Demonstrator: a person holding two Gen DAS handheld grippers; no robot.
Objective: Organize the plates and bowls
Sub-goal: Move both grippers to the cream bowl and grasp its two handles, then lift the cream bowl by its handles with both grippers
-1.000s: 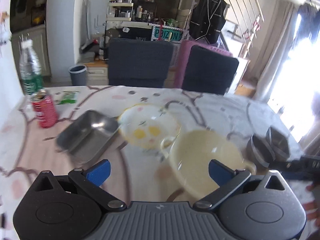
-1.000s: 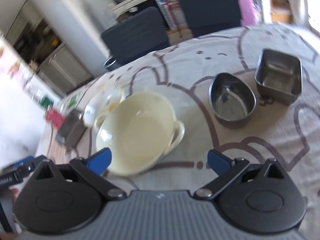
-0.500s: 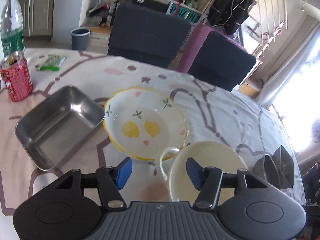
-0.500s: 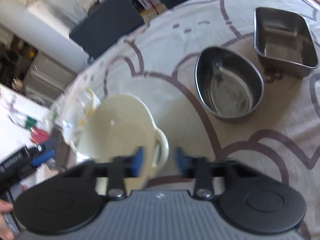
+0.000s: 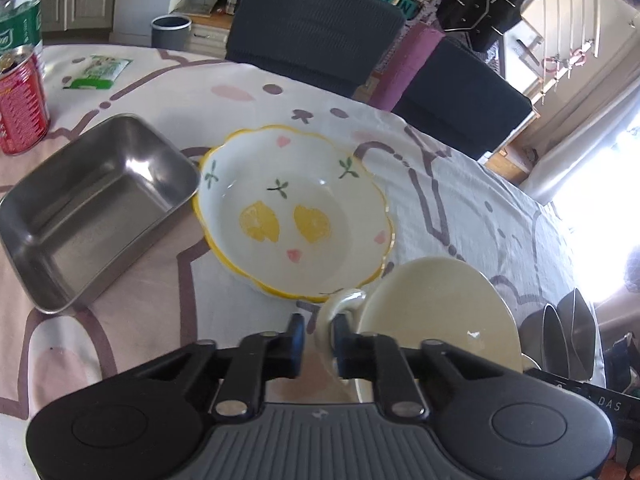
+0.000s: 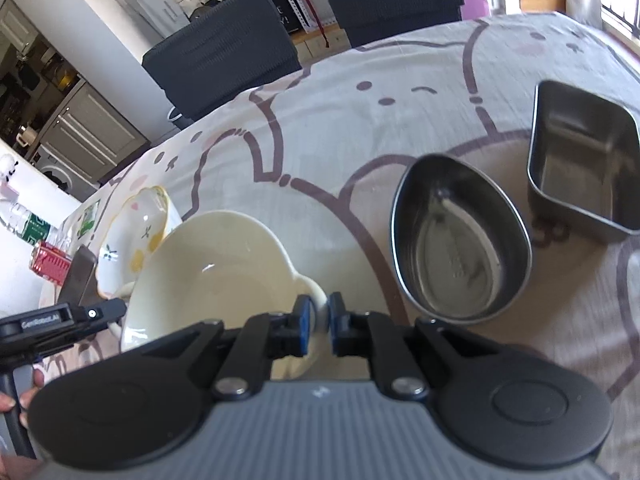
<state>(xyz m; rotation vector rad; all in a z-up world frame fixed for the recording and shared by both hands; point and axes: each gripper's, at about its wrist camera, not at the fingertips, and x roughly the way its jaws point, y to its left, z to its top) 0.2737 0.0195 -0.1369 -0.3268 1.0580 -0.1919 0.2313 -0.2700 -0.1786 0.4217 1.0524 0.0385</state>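
The red can (image 5: pixel 18 100) and square steel tray (image 5: pixel 90 210) sit far left, the lemon bowl (image 5: pixel 294 216) touching the tray; the cream bowl (image 6: pixel 208 268) spans between both tongs, its handles left-right; left gripper (image 5: pixel 318 334) and right gripper (image 6: pixel 318 314) are closing, each on a handle; oval steel bowl (image 6: pixel 460 236) and second tray (image 6: pixel 580 160) crowd the right

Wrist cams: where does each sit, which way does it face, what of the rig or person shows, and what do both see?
Left wrist: on the left gripper, facing down over the table; jaws closing on the cream bowl handle; lemon bowl and square tin ahead.
Right wrist: on the right gripper, facing down; jaws closing on the bowl's other handle; oval tin beyond; a hand at left.
Shared: cream bowl, lemon bowl, red can.
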